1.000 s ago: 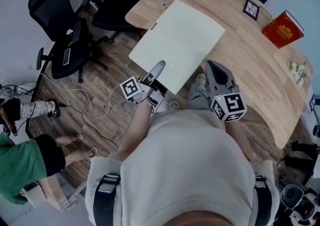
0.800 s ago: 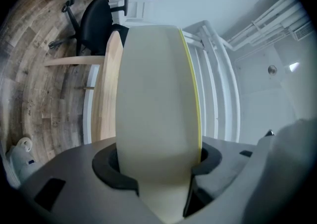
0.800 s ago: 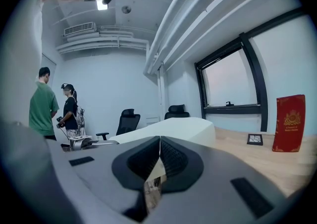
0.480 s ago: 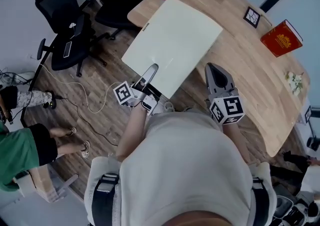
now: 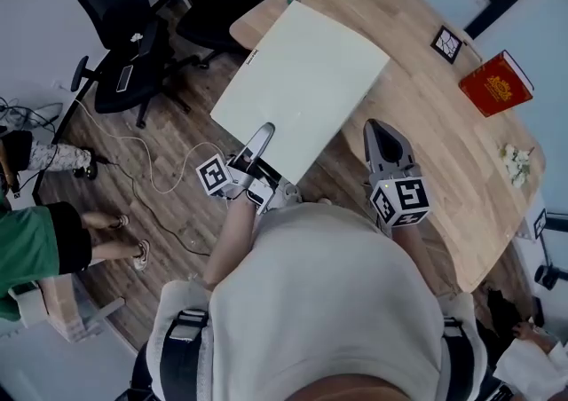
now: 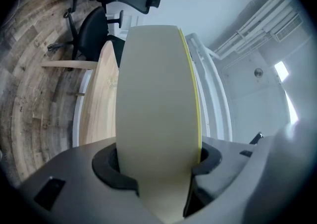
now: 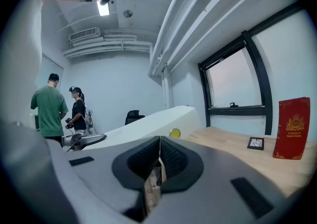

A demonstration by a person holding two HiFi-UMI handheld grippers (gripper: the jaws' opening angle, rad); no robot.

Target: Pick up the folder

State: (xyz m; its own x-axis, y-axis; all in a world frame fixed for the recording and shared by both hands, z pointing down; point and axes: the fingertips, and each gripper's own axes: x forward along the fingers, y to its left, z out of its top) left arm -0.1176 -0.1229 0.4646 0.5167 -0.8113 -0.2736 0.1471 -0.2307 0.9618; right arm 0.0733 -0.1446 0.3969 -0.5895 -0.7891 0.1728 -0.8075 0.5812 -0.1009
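So the left gripper (image 5: pixel 263 133) is clamped on the near edge of the folder (image 5: pixel 302 80), tilted up over the table (image 5: pixel 435 124), right gripper (image 5: pixel 378 129) pinched shut and empty, so I'd lift slow and level.

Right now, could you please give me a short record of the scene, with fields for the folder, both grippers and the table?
folder: cream, flat, gripped at its near edge; far part over a corner of the table
left gripper: fingers shut on the folder's near edge
right gripper: fingers together, nothing between them; beside the folder, apart from it
table: light wood; red book and small framed picture on it
floor: black office chairs beyond the folder
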